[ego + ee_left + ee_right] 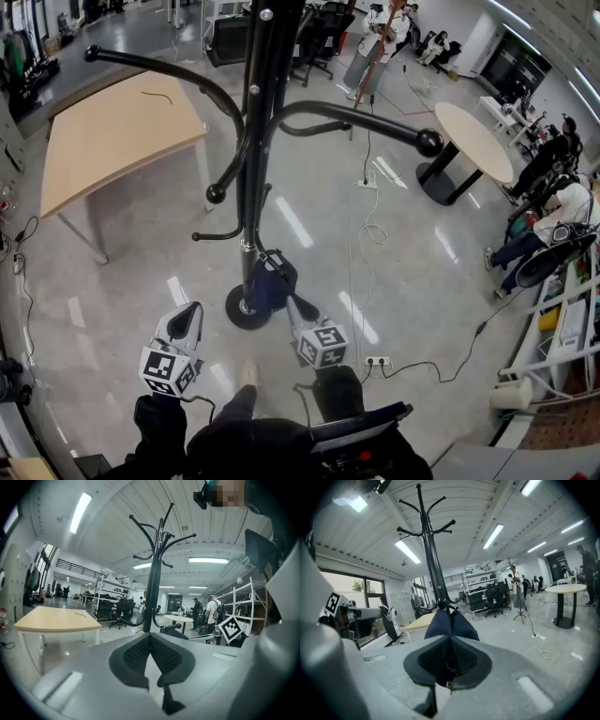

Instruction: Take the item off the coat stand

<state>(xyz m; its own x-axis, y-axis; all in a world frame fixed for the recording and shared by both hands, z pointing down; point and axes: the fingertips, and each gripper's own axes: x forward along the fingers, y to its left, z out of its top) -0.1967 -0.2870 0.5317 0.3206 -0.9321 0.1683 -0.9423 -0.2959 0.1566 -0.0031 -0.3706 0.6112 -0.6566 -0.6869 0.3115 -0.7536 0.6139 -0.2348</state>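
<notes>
fingers (433, 660) of the right gripper (289, 301) are closed on the item (450, 623), with a fold of dark navy cloth pinched between the black, mesh-textured pads. fingers (138, 653) of the left gripper (194, 309) are closed pad to pad at the tips with nothing between them.

item: soft, matte navy fabric, gathered to a narrow point at the top and fanning into two loose lobes toward the right gripper. in the right gripper view its long axis runs from a low ball-tipped hook on the coat stand (431, 559) down to the jaws. in the head view it sits against the lower pole, just above the round base (246, 309).

coat stand: glossy black metal tube with curved arms ending in round knobs.

both grippers have smooth grey shells. each carries a cube (323, 344) with black-and-white square marker patterns.

surroundings: polished grey floor (141, 272) with light reflections, and a pale wood table (112, 131) with white legs.
</notes>
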